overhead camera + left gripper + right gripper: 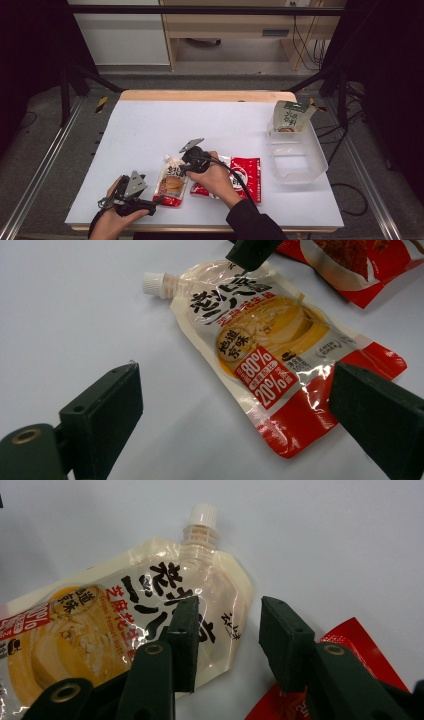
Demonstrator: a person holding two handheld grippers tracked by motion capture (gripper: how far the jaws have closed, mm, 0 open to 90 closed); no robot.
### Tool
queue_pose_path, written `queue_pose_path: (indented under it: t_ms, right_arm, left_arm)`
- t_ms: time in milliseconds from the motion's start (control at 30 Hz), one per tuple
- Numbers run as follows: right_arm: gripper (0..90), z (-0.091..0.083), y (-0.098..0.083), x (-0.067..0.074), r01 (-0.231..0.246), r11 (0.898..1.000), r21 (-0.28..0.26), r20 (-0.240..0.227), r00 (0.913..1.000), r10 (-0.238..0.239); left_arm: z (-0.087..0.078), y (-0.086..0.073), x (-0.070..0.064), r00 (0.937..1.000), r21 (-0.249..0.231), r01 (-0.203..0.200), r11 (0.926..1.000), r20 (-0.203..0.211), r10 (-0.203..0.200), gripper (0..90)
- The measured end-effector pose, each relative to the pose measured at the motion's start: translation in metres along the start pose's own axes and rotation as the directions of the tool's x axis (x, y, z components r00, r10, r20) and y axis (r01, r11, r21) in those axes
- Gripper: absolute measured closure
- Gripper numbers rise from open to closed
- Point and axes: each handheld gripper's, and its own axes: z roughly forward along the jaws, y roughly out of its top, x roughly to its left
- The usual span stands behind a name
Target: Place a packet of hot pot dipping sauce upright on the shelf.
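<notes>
A cream spouted sauce pouch (172,181) (260,340) (125,630) with a white cap and a red bottom lies flat on the white table. My right gripper (186,165) (227,625) points down at the pouch's upper end, jaws partly open. One pad is over the printed face and the other is just past the pouch's side edge, with a gap between them. Its black jaw tip (252,252) also shows in the left gripper view. My left gripper (150,204) (237,375) rests near the front edge, open wide with nothing between its jaws, and the pouch lies ahead of it.
A red flat packet (247,172) (350,260) (345,640) lies just right of the pouch, partly under the right hand. A clear plastic container (297,155) stands at the right edge, with a green-and-white bag (290,116) upright at its far end.
</notes>
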Motion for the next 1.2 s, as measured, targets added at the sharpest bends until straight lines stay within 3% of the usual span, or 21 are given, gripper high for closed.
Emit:
queue_pose_path:
  t_ms: [1200]
  right_arm:
    - [61.7,0.0069,-0.0016,0.0025,-0.016,0.998,0.053,-0.032,0.9993,0.018]
  left_arm:
    - [0.0007,0.0003,-0.0001,1.0000,0.007,-0.008,0.9999,0.001,0.008,7.8]
